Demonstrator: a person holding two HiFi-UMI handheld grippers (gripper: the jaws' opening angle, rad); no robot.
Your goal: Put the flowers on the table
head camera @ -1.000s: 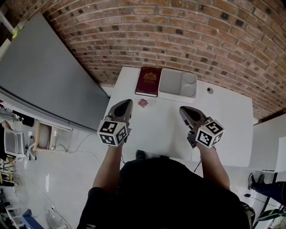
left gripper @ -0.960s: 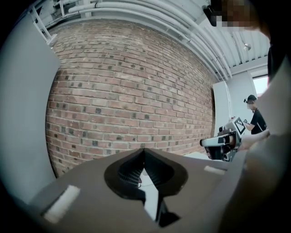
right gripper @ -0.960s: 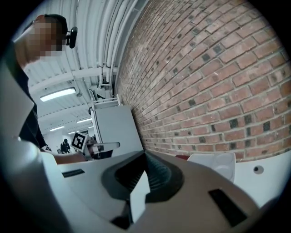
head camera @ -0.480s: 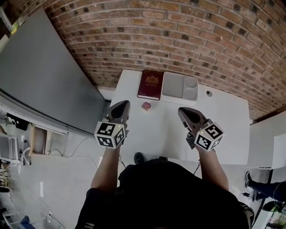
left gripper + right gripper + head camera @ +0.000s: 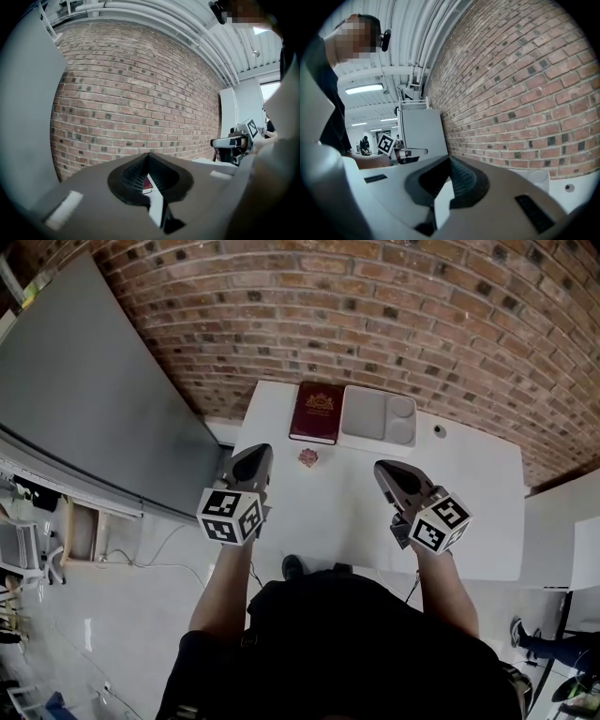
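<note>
Where the white counter [image 5: 487, 512] meets the brick wall [image 5: 375, 315], the flower [image 5: 307, 457], a small pink bloom, lies on the bare top just on the person's side of the red book [image 5: 317, 412], close to it but not touching. Nothing holds the flower.

Just right of the book sits a pale grey tray [image 5: 379, 416] with a large compartment and smaller ones. Farther right of the book, a small round dark thing [image 5: 440, 430] rests on the counter; what it is cannot be made out.

The left tool [image 5: 257, 450] hovers nearer the person than the book and a little to its left, about over the counter's left edge, with its tip pointing toward the wall. The flower lies just right of that tip, apart from it. In the left gripper view this tool's jaws are pressed together with nothing caught between them, and a sliver of the book shows past them.

The right tool [image 5: 381, 468] hovers nearer the person than the book and well to its right, on the person's side of the tray. Its jaws also meet, empty.

Each tool carries a cube with square markers at its near end, and the person's bare forearms reach out from a dark top. Left of the book, beyond the counter's edge, a large grey panel [image 5: 84, 409] slants along the pale floor [image 5: 141, 615].
</note>
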